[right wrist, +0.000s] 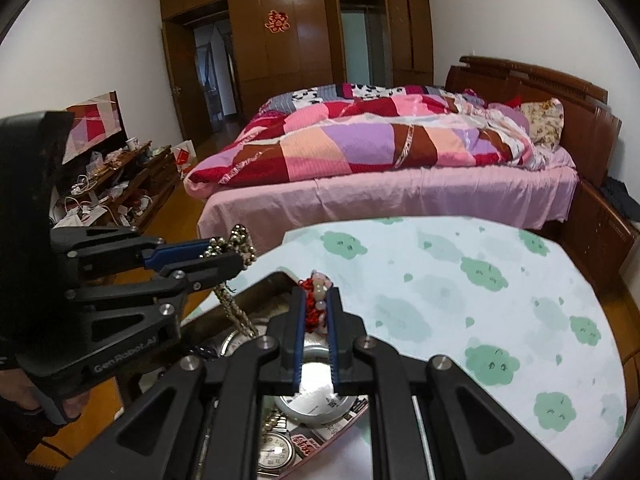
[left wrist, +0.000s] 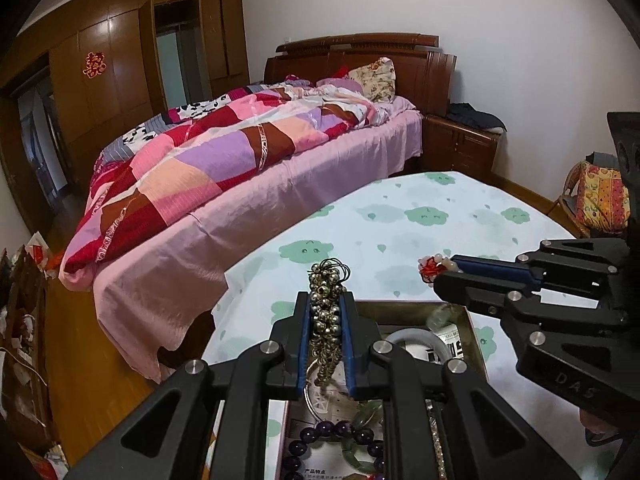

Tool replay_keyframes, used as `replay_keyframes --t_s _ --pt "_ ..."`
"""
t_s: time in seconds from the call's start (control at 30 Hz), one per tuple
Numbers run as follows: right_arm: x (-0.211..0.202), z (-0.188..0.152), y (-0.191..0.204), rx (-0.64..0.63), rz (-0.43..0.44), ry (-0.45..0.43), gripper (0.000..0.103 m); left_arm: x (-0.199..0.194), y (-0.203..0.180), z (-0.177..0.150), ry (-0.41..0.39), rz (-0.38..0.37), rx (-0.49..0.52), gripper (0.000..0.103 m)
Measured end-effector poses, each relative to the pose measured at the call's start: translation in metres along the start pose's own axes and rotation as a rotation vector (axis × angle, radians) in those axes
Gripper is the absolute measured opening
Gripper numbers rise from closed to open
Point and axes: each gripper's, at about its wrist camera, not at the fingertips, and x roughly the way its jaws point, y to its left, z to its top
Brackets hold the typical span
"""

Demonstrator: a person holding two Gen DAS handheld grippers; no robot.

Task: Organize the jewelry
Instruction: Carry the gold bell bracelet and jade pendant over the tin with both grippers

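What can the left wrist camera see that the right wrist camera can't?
Only the left wrist view shows the purple bead bracelet and a pale green bangle in the box.

Only the right wrist view shows watches in the box and a cluttered wooden shelf.

Both show the left gripper shut on a brass bead strand, the right gripper shut on a red-and-pale bead charm, the cloud-print tablecloth and the bed.

Both wrist views look down their jaws, sharing the bed (left wrist: 248, 184).
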Motion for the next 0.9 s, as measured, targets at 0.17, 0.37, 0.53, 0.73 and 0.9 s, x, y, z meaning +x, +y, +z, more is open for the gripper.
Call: replay_keyframes --t_s 0.17,0.37,0.53,0.73,0.9 --pt "0.007 -0.005 -0.003 0.011 -0.005 0.018 0.012 0.008 -0.001 -0.001 0.02 -0.001 0.005 0.013" --pt "0.012 -0.012 -0.007 0.025 -0.012 0.042 0.012 0.02 -0.003 -0.006 0.049 0.0 0.009 0.013" --pt "0.017 -0.021 -0.011 0.039 -0.02 0.066 0.012 0.028 -0.005 -0.012 0.078 0.0 0.016 0.013" --pt "0.02 -0.028 -0.014 0.063 -0.023 0.089 0.012 0.03 -0.007 -0.019 0.112 0.009 0.014 0.013" --pt "0.025 -0.034 -0.01 0.063 -0.022 0.115 0.012 0.03 -0.01 -0.027 0.131 0.005 0.009 0.013"
